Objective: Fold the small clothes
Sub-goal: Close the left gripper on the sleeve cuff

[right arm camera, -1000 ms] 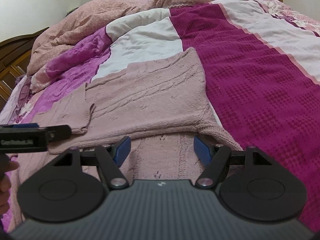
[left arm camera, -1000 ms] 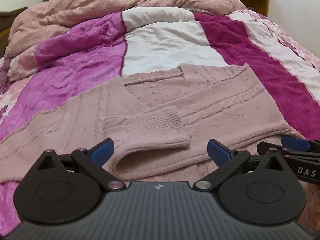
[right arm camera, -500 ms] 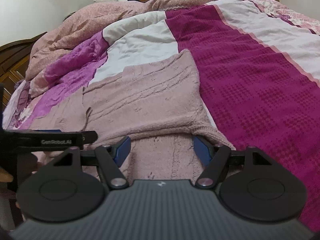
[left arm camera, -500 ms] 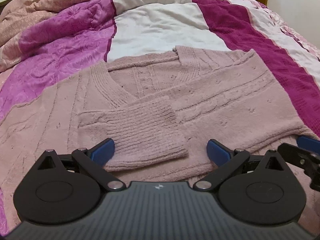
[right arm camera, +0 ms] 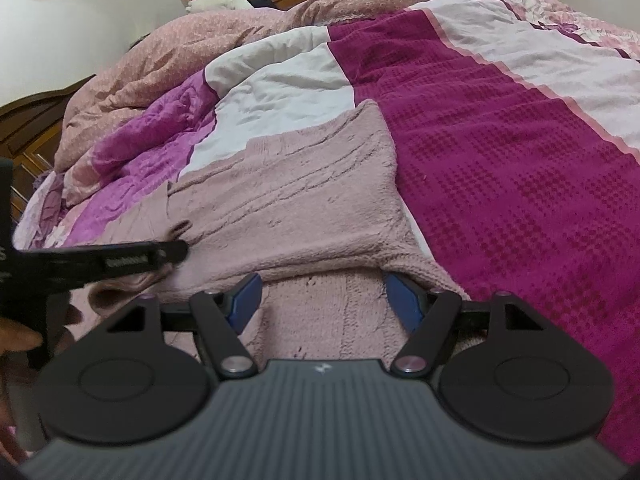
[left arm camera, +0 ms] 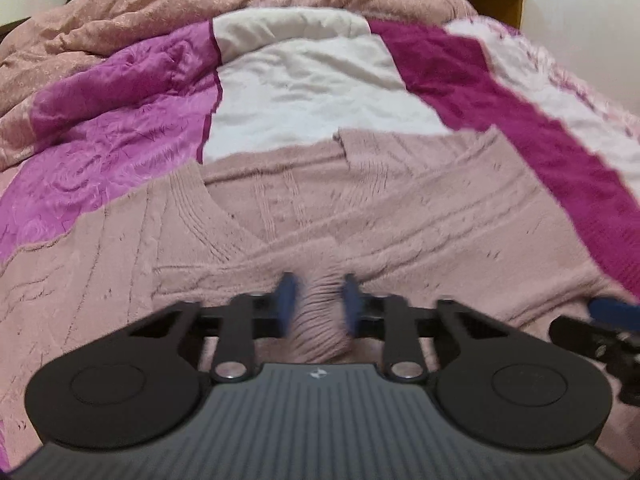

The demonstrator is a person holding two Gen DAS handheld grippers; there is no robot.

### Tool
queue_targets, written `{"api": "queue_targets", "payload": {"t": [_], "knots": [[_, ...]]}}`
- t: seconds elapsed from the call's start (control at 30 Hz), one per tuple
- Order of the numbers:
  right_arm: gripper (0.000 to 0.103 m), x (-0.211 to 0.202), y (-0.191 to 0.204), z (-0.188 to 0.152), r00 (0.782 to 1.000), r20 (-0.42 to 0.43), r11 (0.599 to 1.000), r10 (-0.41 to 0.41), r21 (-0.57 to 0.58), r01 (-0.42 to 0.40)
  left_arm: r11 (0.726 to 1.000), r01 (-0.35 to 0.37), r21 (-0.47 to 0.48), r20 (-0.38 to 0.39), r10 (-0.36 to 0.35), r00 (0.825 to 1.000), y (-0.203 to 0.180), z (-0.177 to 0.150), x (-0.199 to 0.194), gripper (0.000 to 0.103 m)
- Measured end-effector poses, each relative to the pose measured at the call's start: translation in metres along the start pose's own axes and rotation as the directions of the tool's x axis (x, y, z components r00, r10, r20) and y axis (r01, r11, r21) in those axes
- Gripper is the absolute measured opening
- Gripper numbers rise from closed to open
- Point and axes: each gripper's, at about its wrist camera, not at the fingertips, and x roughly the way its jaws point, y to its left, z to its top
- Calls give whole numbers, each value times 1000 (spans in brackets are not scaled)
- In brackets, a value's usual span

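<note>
Knitwear fills the space ahead of both my grippers: a dusty-pink cable-knit sweater [left arm camera: 400,216] lies flat on the striped bedspread [left arm camera: 304,92]. My left gripper [left arm camera: 316,306] is closing, its blue pads squeezing the bunched ribbed cuff [left arm camera: 320,320] of the folded-in sleeve, though motion blur softens the contact. My right gripper [right arm camera: 324,300] stands fairly wide, its fingers straddling the sweater's hem under a folded edge, apparently not pinching it.
</note>
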Motion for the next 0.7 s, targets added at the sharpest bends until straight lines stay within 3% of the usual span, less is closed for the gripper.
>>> {"api": "queue_targets", "payload": {"t": [0.17, 0.3, 0.43, 0.53, 0.6, 0.7], "knots": [[71, 0, 0, -1, 1000, 2, 1000, 0, -3, 0, 991, 13, -132, 61, -5, 998, 27, 7, -19, 12], [71, 0, 0, -1, 1000, 5, 1000, 2, -2, -2, 977, -27, -210, 106, 50, 993, 56, 10, -36, 8], [71, 0, -3, -1, 1000, 8, 1000, 7, 9, -7, 940, -72, -333, 130, 121, 984, 96, 4, -53, 8], [71, 0, -3, -1, 1000, 9, 1000, 6, 7, -6, 912, -109, -396, 104, 162, 981, 124, -3, -58, 8], [71, 0, -2, -1, 1000, 10, 1000, 3, 2, -3, 911, -85, -403, 87, 131, 988, 133, -5, -59, 8], [71, -1, -1, 0, 1000, 10, 1000, -2, 0, 2, 940, -77, -333, 56, 101, 993, 121, -3, -57, 9]]}}
